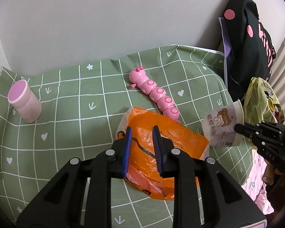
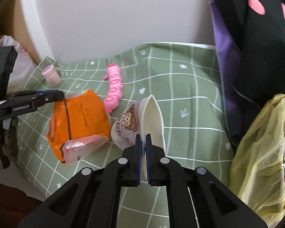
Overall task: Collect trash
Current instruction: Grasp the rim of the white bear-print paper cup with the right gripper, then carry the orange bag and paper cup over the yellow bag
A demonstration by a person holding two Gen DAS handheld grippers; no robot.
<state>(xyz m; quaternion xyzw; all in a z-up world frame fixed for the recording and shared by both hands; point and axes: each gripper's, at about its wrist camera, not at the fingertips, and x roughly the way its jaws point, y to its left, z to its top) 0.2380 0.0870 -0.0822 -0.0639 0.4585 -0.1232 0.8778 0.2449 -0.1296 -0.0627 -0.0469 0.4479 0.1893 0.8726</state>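
Observation:
An orange plastic packet [image 1: 167, 152] lies on the green checked cloth; it also shows in the right wrist view [image 2: 81, 121]. My left gripper [image 1: 142, 131] is open just above it, one finger over each side of its near part. My right gripper [image 2: 143, 138] is shut on the rim of a white paper cup [image 2: 140, 121] with a cartoon print, held tilted on its side above the cloth. The cup [image 1: 222, 127] also shows at the right of the left wrist view. A yellow plastic bag [image 2: 256, 152] with trash hangs at the right.
A pink caterpillar toy [image 1: 153, 93] lies behind the packet. A pink-lidded jar [image 1: 24, 102] stands at the left. A black bag with pink dots [image 1: 248, 57] leans on the wall at the right. A white wall bounds the back.

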